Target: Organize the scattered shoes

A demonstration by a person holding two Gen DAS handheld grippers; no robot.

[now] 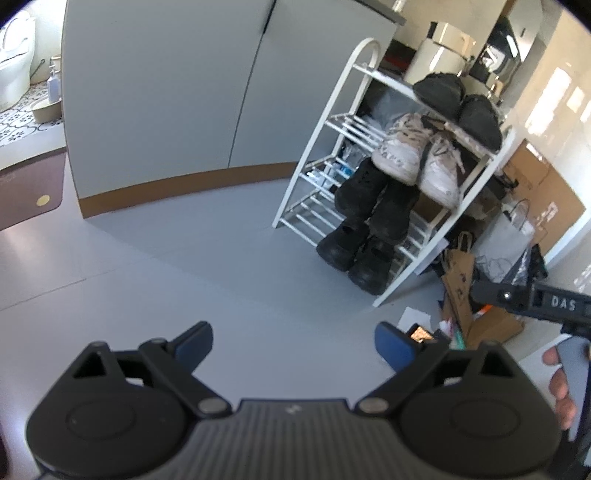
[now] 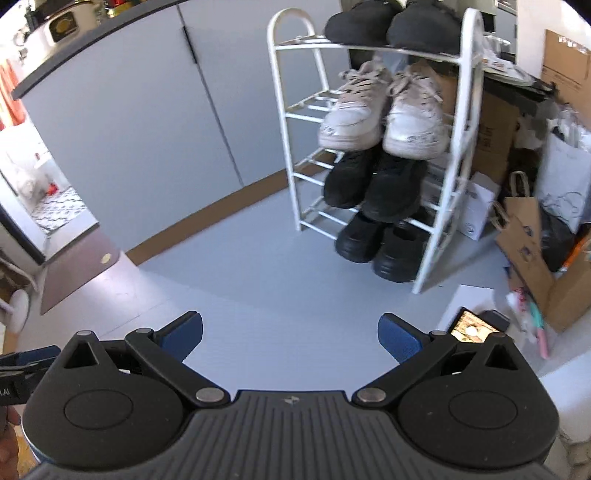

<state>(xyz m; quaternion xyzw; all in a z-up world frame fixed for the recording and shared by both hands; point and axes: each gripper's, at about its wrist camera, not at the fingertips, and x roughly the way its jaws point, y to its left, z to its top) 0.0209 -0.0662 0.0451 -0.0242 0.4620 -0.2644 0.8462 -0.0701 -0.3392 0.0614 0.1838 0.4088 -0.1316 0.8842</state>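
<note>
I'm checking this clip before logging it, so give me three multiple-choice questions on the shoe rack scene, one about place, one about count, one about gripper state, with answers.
1. Where do the white sneakers sit on the rack?
A. top tier
B. second tier from the top
C. floor beside it

2. How many pairs of shoes are on the rack?
A. two
B. three
C. four

3. What state are both grippers in?
A. open and empty
B. shut on a shoe
C. shut on nothing

Answers:
1 B, they lie just under the dark top pair.
2 C, one pair per tier: dark, white, then black pairs on the third and bottom tiers.
3 A, the left gripper and right gripper show spread jaws with only floor between.
</note>
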